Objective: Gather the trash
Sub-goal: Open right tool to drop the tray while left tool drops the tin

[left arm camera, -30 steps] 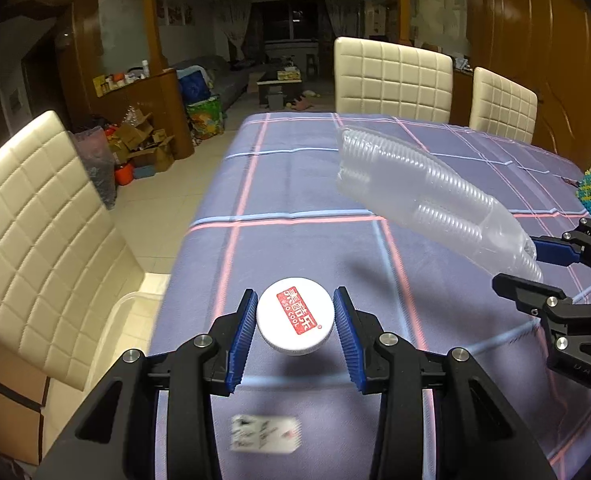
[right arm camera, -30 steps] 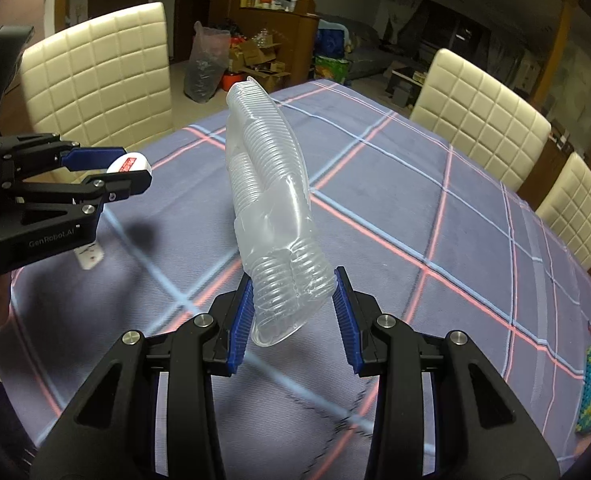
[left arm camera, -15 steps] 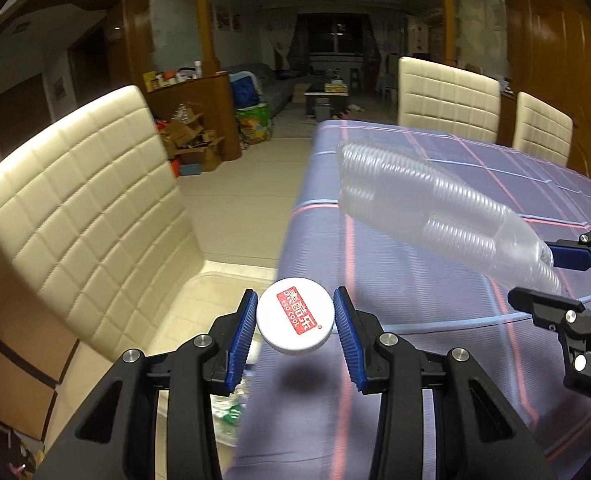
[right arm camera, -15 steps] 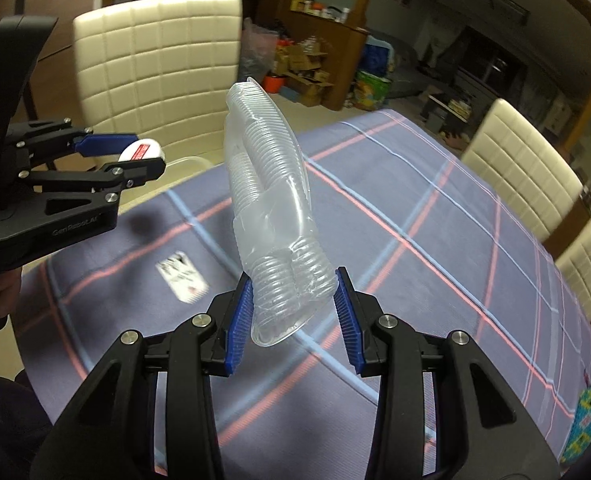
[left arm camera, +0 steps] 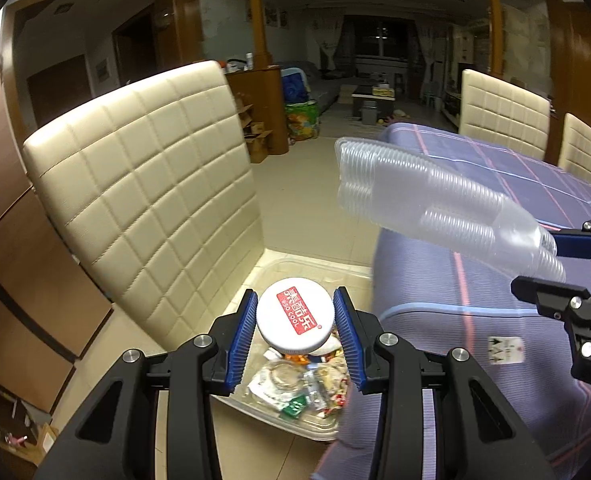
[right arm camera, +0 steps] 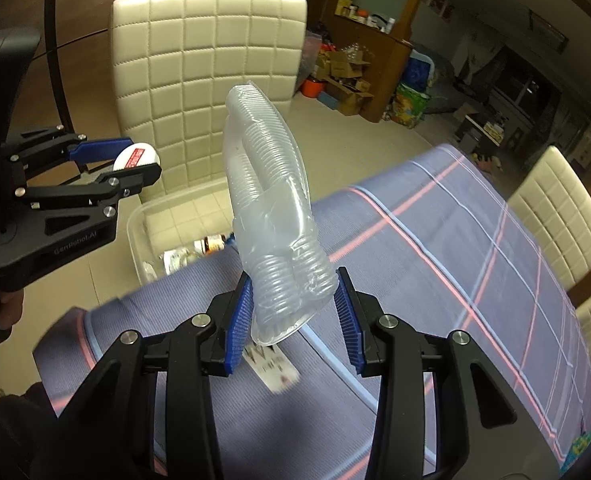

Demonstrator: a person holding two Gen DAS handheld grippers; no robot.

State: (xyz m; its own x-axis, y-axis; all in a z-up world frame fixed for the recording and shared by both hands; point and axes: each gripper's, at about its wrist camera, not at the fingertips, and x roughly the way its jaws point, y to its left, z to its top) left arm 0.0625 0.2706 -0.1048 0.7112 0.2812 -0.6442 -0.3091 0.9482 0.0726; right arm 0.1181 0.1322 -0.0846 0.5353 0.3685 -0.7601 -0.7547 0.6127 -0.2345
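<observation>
White round cap (left arm camera: 294, 314) clenched in your left gripper (left arm camera: 294, 334) jaws above clear plastic trash bin (left arm camera: 311, 271) off worktop (left arm camera: 475, 320) edge; right gripper (right arm camera: 293, 312) jaws grasp sleeve of clear plastic cups (right arm camera: 269, 200), ready for dumping.

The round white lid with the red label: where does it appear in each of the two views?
Left wrist view: the round white lid with the red label is low in the centre, in the left gripper.
Right wrist view: the lid is at the left edge, mid-height.
Shared landmark: the clear plastic bin with trash below, beside the cream quilted chair.
</observation>
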